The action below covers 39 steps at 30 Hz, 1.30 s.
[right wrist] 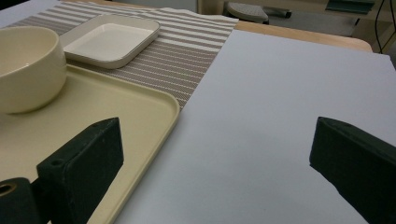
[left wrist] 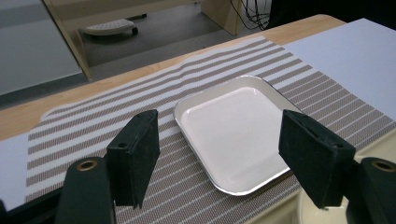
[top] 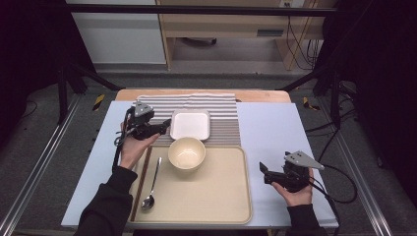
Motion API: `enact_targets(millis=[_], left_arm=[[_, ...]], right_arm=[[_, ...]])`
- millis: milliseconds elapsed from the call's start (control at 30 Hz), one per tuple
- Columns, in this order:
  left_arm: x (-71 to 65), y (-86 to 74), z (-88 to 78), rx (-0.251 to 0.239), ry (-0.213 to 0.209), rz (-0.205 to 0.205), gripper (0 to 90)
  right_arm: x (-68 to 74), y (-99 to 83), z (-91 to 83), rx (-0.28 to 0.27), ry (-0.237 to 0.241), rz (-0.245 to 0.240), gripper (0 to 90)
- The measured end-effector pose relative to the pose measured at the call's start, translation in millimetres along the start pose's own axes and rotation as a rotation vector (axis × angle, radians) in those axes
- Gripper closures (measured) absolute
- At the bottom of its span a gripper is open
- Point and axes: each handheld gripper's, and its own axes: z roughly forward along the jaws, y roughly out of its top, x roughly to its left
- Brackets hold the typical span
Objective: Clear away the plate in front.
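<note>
A white square plate (top: 190, 125) (left wrist: 233, 130) (right wrist: 112, 39) lies on a grey striped placemat (top: 223, 123) (left wrist: 93, 116). My left gripper (top: 166, 123) (left wrist: 219, 158) hovers just left of the plate, open, with nothing held; the plate shows beyond its jaws. A cream bowl (top: 187, 153) (right wrist: 25, 67) stands at the far edge of a beige tray (top: 216, 196) (right wrist: 116, 112). My right gripper (top: 263, 169) (right wrist: 215, 172) is open and empty, low over the pale mat to the right of the tray.
A metal spoon (top: 151, 189) and brown chopsticks (top: 141, 179) lie along the tray's left side. A pale blue mat (top: 275, 132) (right wrist: 280, 102) covers the wooden table. Black frame posts stand at both sides, and wooden furniture lies beyond the far edge.
</note>
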Motion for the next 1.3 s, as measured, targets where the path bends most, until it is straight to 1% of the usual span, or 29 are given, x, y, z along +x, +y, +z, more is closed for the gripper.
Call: enact_targets(millis=[100,167,267,333,467,500,533,633,733,867,933,1033,1133,1200,1300], left_arm=[[1.8,3.9,6.5,0.006,0.007,-0.003,28.3],[3.3,5.1,10.9,0.012,0.01,0.005,28.4],[5.5,5.1,18.4,0.016,0.008,-0.007,28.4],[7.0,4.3,24.6,0.018,0.017,-0.012,28.5],[9.4,1.3,37.5,0.057,0.03,0.005,28.7],[9.3,0.2,40.7,0.057,0.032,0.002,29.0],[9.7,-0.8,43.7,0.065,0.038,0.006,29.4],[10.5,-3.6,54.0,0.082,0.044,-0.001,31.0],[11.0,-6.9,63.1,0.102,0.04,0.004,31.7],[11.8,-13.5,74.7,0.141,0.047,0.005,33.0],[13.1,-17.2,80.1,0.159,0.051,-0.003,34.1],[14.9,-21.3,85.6,0.186,0.049,-0.009,36.1],[15.4,-24.4,90.2,0.199,0.049,-0.009,40.0],[15.3,-26.8,93.5,0.212,0.046,-0.016,41.3],[14.9,-30.2,98.5,0.234,0.04,-0.012,44.7]], right_arm=[[0.5,-0.2,-0.2,0.001,0.002,0.0,3.0],[0.9,-0.2,0.0,0.0,0.006,0.002,3.1],[0.6,-0.5,0.7,0.003,0.004,-0.002,3.1],[0.3,-0.7,1.4,0.003,0.005,-0.004,3.0],[0.1,-0.7,1.3,0.008,0.007,-0.001,3.0],[-0.1,-0.6,1.4,0.006,0.007,-0.002,3.0],[-0.2,-0.5,1.4,0.006,0.008,0.0,3.0],[-0.8,-0.7,1.9,0.009,0.007,0.002,3.0],[-0.8,-0.7,1.7,0.007,0.008,0.006,3.0],[-0.8,-0.5,0.7,0.004,0.01,0.008,3.0],[-0.9,-0.4,0.5,0.002,0.009,0.006,3.0],[-0.5,-0.5,0.7,0.004,0.009,0.009,3.0],[-0.5,-0.9,1.5,0.008,0.005,0.001,3.0],[-0.5,-1.0,1.4,0.007,0.006,0.001,3.0],[-0.8,-1.1,1.9,0.009,0.005,0.0,3.0]])
